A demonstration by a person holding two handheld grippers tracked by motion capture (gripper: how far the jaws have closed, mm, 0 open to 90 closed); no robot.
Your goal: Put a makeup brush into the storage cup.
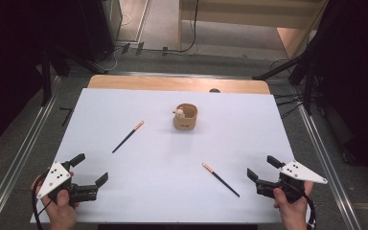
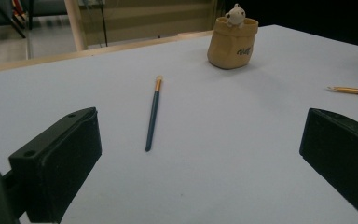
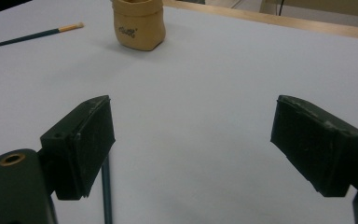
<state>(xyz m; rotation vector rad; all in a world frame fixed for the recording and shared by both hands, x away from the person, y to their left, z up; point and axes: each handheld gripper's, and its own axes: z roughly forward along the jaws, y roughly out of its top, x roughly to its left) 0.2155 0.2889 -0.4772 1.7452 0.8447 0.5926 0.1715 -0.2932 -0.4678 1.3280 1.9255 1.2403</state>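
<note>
A tan pot (image 1: 185, 118) with a small white figure in it stands upright past the middle of the white sheet. One dark chopstick (image 1: 128, 136) with an orange tip lies left of the pot, a second chopstick (image 1: 220, 179) lies near the front right. My left gripper (image 1: 91, 168) is open at the front left with nothing between its jaws. In its own view my left gripper (image 2: 200, 135) faces the left chopstick (image 2: 152, 114) and the pot (image 2: 232, 43). My right gripper (image 1: 262, 166) is open just right of the second chopstick (image 3: 106, 191), which passes under its left jaw. The pot (image 3: 138, 25) is far ahead.
The white sheet (image 1: 172, 191) covers a wooden table (image 1: 177, 84), whose far strip stays bare. Metal rails run along both sides. Dark stands and cables line the floor beyond the table. The other chopstick (image 3: 39, 33) lies at the upper left of the right gripper view.
</note>
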